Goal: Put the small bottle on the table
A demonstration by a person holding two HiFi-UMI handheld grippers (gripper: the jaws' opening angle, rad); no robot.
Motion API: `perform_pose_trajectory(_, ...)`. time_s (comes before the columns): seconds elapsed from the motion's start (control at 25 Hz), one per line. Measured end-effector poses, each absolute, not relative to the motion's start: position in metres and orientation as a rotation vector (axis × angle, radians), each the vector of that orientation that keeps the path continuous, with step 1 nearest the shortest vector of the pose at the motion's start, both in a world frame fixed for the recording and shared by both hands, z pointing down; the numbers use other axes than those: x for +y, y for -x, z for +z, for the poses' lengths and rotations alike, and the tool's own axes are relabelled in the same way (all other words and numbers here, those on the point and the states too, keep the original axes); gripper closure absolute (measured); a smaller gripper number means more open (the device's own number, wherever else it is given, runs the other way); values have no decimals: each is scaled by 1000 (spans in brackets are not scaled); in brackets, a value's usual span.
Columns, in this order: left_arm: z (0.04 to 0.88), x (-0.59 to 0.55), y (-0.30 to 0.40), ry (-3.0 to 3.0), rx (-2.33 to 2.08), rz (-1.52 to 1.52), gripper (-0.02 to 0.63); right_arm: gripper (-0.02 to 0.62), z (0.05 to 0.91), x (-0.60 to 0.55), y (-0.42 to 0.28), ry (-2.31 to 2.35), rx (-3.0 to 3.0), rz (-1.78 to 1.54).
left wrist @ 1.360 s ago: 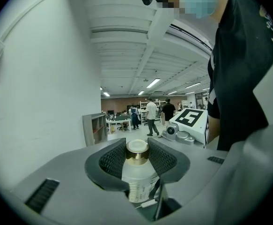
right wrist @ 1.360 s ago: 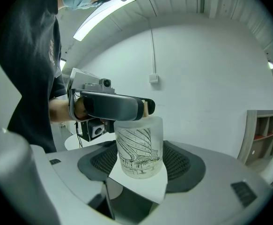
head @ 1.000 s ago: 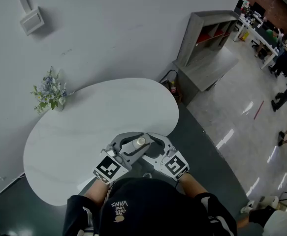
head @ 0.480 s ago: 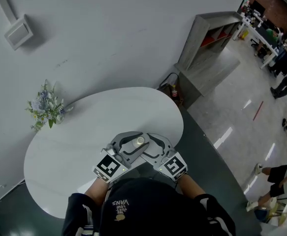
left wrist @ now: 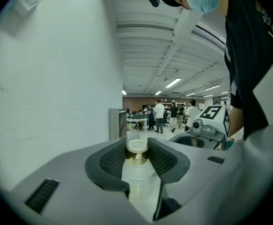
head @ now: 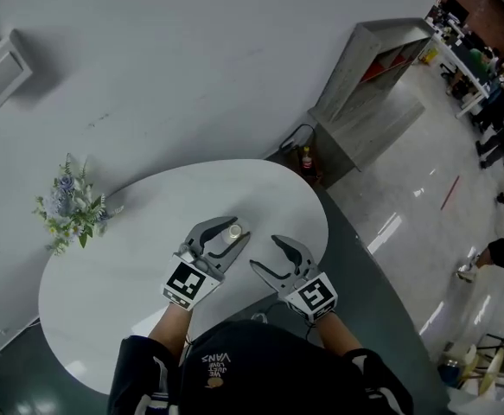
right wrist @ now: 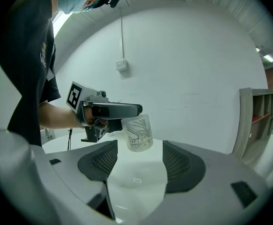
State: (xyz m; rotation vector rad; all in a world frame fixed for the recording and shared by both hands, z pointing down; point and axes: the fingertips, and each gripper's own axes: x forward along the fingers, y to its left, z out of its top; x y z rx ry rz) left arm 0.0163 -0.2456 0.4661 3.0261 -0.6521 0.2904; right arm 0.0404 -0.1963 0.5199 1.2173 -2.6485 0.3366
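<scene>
clamping the small bottle (left wrist: pixel 137 172) in the jaws of our left gripper (head: pixel 227 232), we hold it over the counter (head: pixel 122 266); our right gripper (head: pixel 264 251), jaws apart and empty, sits at its 4 o'clock, flowers (head: pixel 68 207) at 9 o'clock.

Right gripper (right wrist: pixel 137 165), lower frame: two grey jaws with dark ribbed pads, standing apart, only bare white table (right wrist: pixel 136 184) between them. Left gripper (right wrist: pixel 134 112), centre-left: clamped on the top of the small bottle (right wrist: pixel 139 134), translucent, line-patterned, hanging below it; marker cube (right wrist: pixel 75 96) at its rear. Person's dark sleeve (right wrist: pixel 28 69), upper left. White wall with small box (right wrist: pixel 121 64). Grey shelf unit (right wrist: pixel 260 114), right edge.
</scene>
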Motion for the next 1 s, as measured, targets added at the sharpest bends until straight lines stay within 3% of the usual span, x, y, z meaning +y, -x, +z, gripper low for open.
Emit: perform_pose_trajectory(1.0, 592, -399, -2, -2900, -934, 324, 446, 328, 583, -227, -50, -1336, -2460, 573)
